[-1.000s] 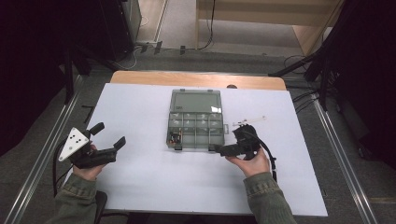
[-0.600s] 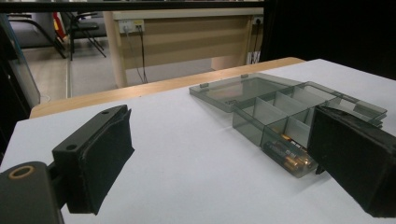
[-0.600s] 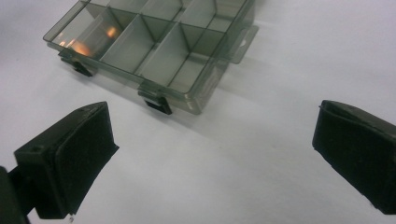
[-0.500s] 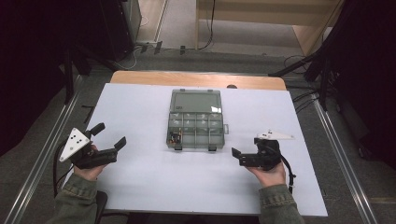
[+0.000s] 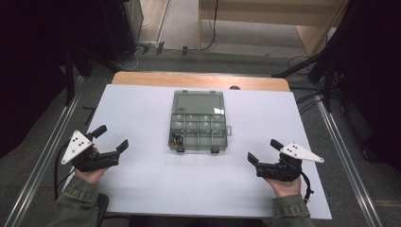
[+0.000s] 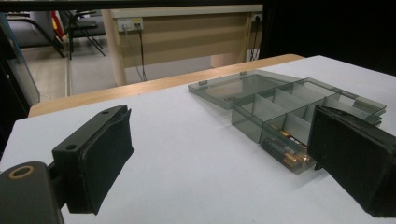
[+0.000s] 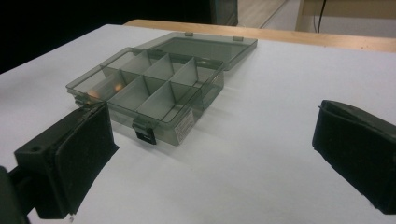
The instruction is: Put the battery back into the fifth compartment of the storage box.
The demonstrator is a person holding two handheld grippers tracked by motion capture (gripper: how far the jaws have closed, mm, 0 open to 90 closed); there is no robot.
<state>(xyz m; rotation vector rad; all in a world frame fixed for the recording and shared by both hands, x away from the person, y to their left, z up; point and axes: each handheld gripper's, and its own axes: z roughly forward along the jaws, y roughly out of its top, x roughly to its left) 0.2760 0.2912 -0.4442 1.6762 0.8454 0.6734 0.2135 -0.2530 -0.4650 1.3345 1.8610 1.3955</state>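
Observation:
A grey see-through compartment box (image 5: 197, 127) lies in the middle of the white table, its lid (image 5: 197, 102) folded flat behind it. Batteries (image 6: 286, 150) lie in its near-left compartment (image 5: 178, 138); the other compartments look empty. My left gripper (image 5: 110, 137) rests at the table's left side, open, nothing between its pads (image 6: 105, 161). My right gripper (image 5: 265, 151) rests at the right side, open and empty too, well clear of the box (image 7: 154, 95). Each is held by a hand in an olive sleeve.
The white sheet (image 5: 142, 184) covers a wooden table whose bare edge (image 5: 198, 79) shows at the back. Metal rails (image 5: 350, 170) run along both sides. A desk and cables (image 5: 208, 28) stand on the floor beyond.
My right gripper has drawn back from the box's front right corner to the table's right side and now stands open. The left gripper has stayed put.

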